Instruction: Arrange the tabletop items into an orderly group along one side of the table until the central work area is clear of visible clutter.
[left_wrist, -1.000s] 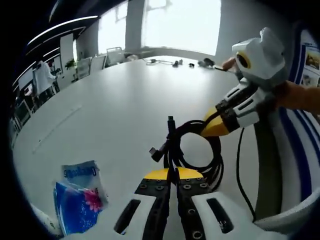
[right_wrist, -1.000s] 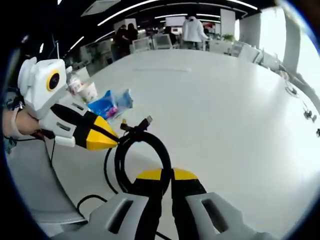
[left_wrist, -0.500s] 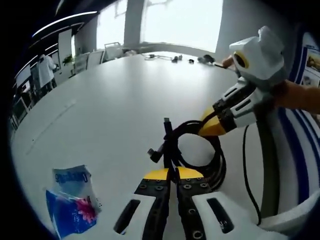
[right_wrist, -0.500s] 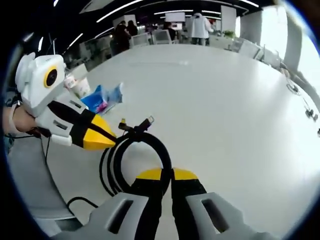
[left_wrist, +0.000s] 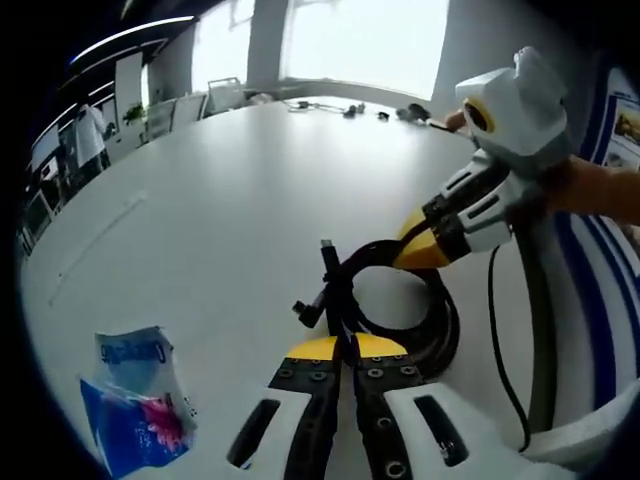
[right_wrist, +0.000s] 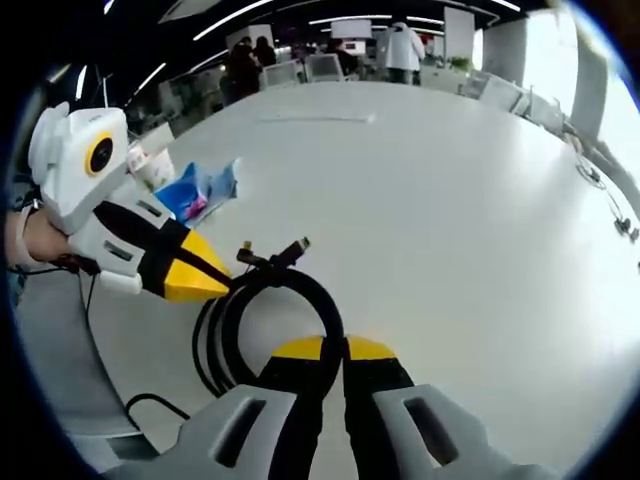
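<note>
Black coiled cable (left_wrist: 405, 315) is the thing both tools have hold of, sitting on the white desk (left_wrist: 220, 200) near its edge. Left tool (left_wrist: 345, 348) has its yellow-tipped jaws pinched together on the coil near the plugs, and in the right gripper view the right tool (right_wrist: 345, 348) is clamped on the same loop (right_wrist: 270, 300) from the other side. You can see each tool in the other's view too: the right one (left_wrist: 418, 252) and the left one (right_wrist: 200, 280), tips right on the cable.

Two plug ends stick out of the bundle, but what type they are is too small to tell. One blue packet (left_wrist: 135, 400) lies well apart from the cable, partly cut off at the edge of the left gripper view; its print is unreadable. Far end of the desk has a few small dark bits (left_wrist: 350, 108), too blurry to count.

Room's an open office with bright windows, ceiling strip lights, chairs and a couple of people standing (right_wrist: 405, 45) at the back.
</note>
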